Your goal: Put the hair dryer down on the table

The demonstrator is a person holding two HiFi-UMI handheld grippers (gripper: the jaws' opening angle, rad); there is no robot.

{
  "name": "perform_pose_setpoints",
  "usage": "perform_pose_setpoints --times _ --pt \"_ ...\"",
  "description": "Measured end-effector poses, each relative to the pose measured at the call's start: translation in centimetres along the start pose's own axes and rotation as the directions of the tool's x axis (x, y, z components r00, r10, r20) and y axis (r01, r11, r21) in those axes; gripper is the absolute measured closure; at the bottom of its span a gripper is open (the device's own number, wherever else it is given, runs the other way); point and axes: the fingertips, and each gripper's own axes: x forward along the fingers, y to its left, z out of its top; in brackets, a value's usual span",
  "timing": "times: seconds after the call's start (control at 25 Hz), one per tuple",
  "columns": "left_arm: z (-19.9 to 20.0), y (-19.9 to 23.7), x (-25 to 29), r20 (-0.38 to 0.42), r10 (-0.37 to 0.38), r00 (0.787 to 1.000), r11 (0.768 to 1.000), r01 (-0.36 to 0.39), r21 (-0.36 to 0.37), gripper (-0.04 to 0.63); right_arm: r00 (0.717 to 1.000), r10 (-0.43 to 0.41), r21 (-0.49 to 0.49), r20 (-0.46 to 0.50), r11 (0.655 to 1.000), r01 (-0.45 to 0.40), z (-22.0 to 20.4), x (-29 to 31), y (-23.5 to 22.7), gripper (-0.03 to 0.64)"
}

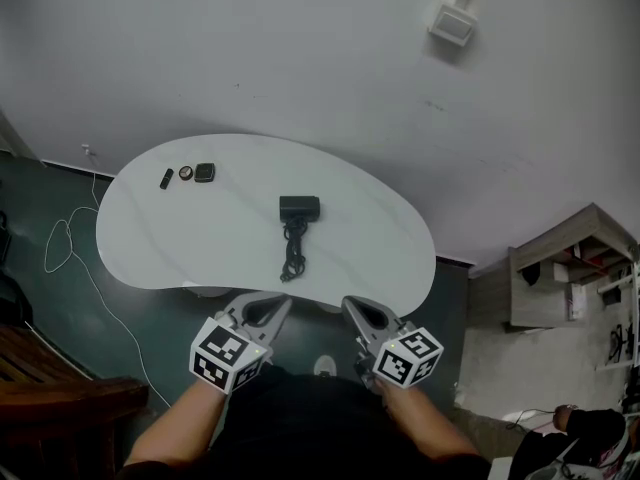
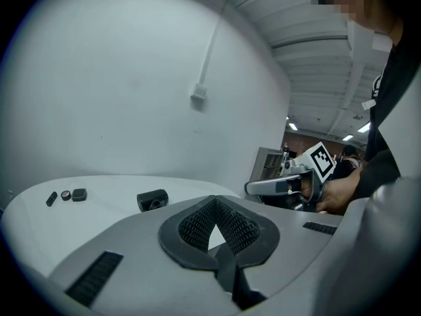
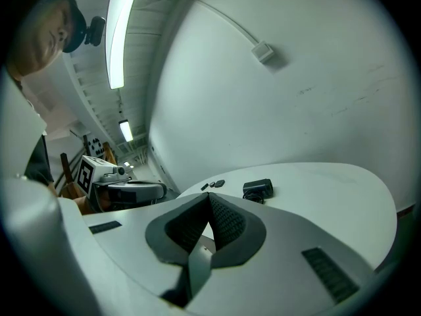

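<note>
- One white wall (image 1: pixel 300 58) rises behind the table's far edge, with one small white box (image 1: pixel 451 23) mounted high on it.
- One white, kidney-shaped table (image 1: pixel 380 238) stands on the dark floor (image 1: pixel 60 288).
- One shelf unit (image 1: pixel 575 268) stands well off the table's right end, its compartments cluttered with things too small to make out.
- One thin white cable (image 1: pixel 70 238) lies looped on the floor past the table's left end.
- Two grippers hover side by side just off the table's near edge, over the person's lap.
- The left gripper (image 1: pixel 282 304) has its fingers (image 2: pixel 197 222) together at the tips, with nothing between them.
- The right gripper (image 1: pixel 348 304) has its fingers (image 3: pixel 227 222) together too, also empty.
- One black hair dryer (image 1: pixel 299 208) lies around the middle of the table, apart from both grippers, with only bare tabletop between.
- Its one black cord (image 1: pixel 294 253) is bunched and trails towards the near edge.
- Three small dark things lie in a row near the far left edge, well apart from the hair dryer: a stick-like one (image 1: pixel 166 178), a round one (image 1: pixel 186 173) and a squarish one (image 1: pixel 204 172).
</note>
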Motion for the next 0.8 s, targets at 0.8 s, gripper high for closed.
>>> perform_pose_setpoints --times 0.8 --pt "0.06 0.52 0.21 0.000 0.006 1.000 1.000 -0.006 -0.011 0.584 1.000 0.010 -0.004 -0.012 1.000 -0.010 -0.16 0.41 0.04 0.609"
